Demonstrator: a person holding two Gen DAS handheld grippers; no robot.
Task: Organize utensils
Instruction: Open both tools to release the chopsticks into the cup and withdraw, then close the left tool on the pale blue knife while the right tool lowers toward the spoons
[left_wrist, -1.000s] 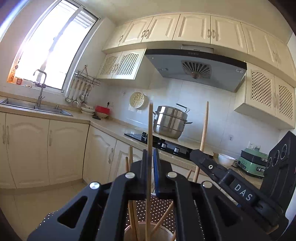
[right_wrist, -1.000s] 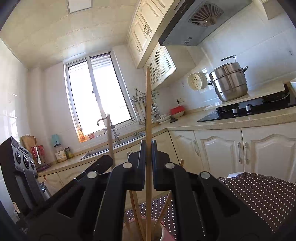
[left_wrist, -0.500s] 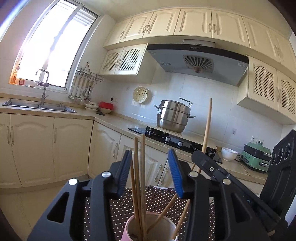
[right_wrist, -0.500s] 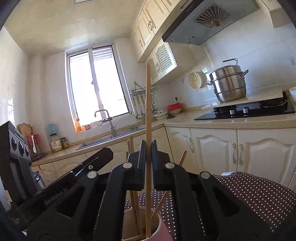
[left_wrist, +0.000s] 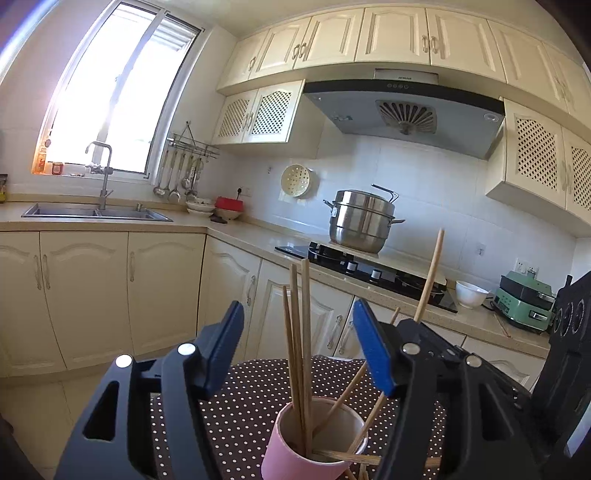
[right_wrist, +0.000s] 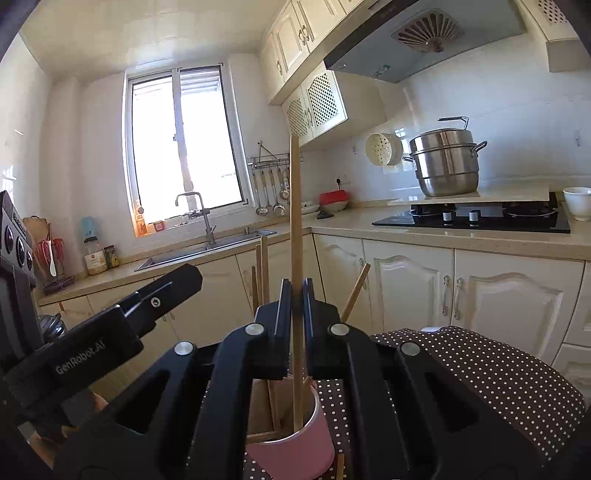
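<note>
Chopsticks go into a pink cup (left_wrist: 314, 448) on the polka-dot table (left_wrist: 236, 410).

Beside the cup, the left gripper (left_wrist: 299, 347) hovers with jaws wide, three upright chopsticks (left_wrist: 301, 354) in the cup standing between them, untouched. Above the cup, the right gripper (right_wrist: 294, 325) has its jaws clamped at mid-length on one chopstick (right_wrist: 294, 221), tip inside the rim. The sticks look light, stiff and smooth, best pinched mid-shaft.

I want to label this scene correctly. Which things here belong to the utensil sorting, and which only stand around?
Belong to the job:
- pink cup
- chopsticks in the cup
- chopstick held by the right gripper
- left gripper, open

Just standing around:
- steel pot
- white bowl
- sink
- hanging ladles
</note>
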